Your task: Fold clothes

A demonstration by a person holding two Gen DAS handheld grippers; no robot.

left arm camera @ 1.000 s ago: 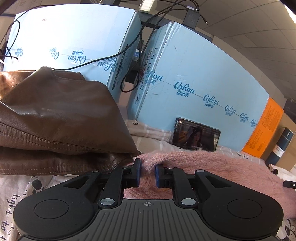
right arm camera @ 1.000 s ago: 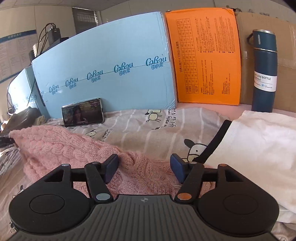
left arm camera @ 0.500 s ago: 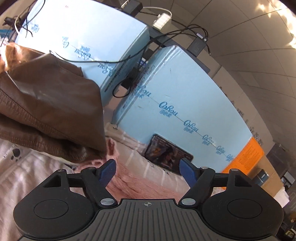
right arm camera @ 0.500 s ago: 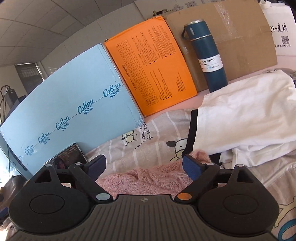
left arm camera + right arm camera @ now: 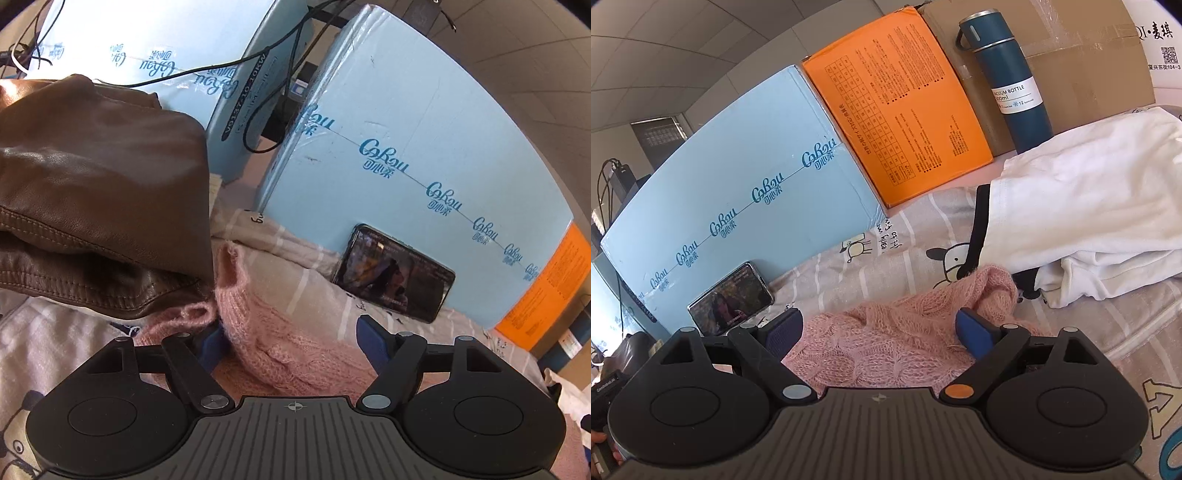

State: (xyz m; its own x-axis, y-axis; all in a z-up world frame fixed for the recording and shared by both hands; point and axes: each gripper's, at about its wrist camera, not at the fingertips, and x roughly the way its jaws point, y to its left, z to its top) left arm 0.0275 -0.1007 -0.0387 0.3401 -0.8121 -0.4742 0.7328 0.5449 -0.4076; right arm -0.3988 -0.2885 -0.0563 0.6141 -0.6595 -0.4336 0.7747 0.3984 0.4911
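Pink sweater (image 5: 886, 347) lies between both spread grippers' fingers, ungrasped.

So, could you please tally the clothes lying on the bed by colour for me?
Pink: 1, the sweater
Brown: 1, the leather jacket
White: 1, the white garment
Black: 1, a black piece showing only as an edge under the white one
Total: 4
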